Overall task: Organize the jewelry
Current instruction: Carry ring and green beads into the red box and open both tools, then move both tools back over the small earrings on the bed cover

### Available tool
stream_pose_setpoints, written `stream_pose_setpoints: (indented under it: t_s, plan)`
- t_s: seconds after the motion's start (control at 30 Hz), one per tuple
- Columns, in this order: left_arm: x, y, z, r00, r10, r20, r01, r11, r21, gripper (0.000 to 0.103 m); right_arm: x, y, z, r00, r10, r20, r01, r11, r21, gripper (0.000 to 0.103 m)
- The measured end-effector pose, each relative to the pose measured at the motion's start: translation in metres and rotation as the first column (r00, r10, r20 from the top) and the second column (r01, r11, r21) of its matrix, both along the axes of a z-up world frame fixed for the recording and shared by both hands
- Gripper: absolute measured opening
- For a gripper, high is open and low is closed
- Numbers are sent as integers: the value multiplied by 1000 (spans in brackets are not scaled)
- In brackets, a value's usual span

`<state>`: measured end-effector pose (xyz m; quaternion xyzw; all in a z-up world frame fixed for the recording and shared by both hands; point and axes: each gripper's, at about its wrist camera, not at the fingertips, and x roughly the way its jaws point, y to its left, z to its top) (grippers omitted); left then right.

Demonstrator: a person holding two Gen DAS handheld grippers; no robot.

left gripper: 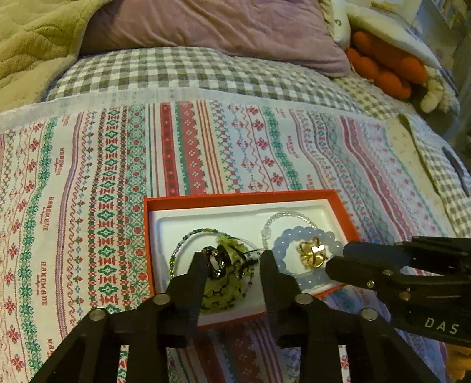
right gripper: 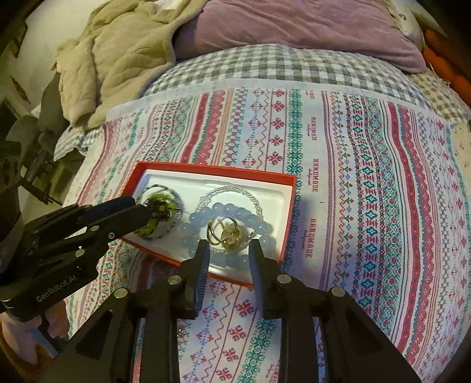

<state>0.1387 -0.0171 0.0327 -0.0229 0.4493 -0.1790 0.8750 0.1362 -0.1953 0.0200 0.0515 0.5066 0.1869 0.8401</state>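
Here, nearest to me, my left claw [left gripper: 232, 259] hangs over the left half of the red box [left gripper: 341, 206] with its jaws spread; between the tips lie a dark ring [left gripper: 217, 260] and a green ornament [left gripper: 226, 287], and the pads are not pressing on either. My right claw [right gripper: 229, 249] is likewise spread, poised over the right half of the box, with the gold rings [right gripper: 225, 234] just beyond its tips and nothing pinched. In the left view the right claw comes in from the right edge, its tip close to the gold rings. The box has a white tray [left gripper: 206, 216] inside. On the left of the tray a thin beaded bracelet [left gripper: 181, 246] loops around the green ornament; on the right a pale blue bead bracelet [right gripper: 250, 219] encircles the gold rings, and a clear bead bracelet [left gripper: 290, 218] lies just behind it, overlapping. The box sits on a patterned cloth [right gripper: 368, 176] with red and green bands, spread over a bed. Farther off is a checked blanket [right gripper: 279, 67], then a purple pillow [right gripper: 294, 23], a rumpled beige quilt [right gripper: 123, 62] to the left and an orange plush toy [left gripper: 385, 70] to the right.
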Motion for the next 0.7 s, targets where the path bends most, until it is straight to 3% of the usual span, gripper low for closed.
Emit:
stream_pose_setpoints:
  t_s: [0.27, 0.4, 0.5, 0.7]
  plan:
    - [-18, 3, 11, 1000, -8, 17, 8, 1000, 1, 60, -16, -9, 12, 1000, -3, 20, 3, 1000, 3, 43]
    - [-31, 3, 18, 999, -20, 37, 20, 1000, 13, 73, -24, -15, 16, 1000, -17, 21, 17, 1000, 4, 57]
    - [-39, 4, 19, 999, -22, 45, 21, 999, 26, 84, -31, -19, 17, 1000, -24, 18, 24, 1000, 0, 59]
    - [-54, 8, 15, 999, -21, 28, 19, 998, 54, 92, -45, -22, 18, 1000, -26, 10, 26, 999, -19, 63]
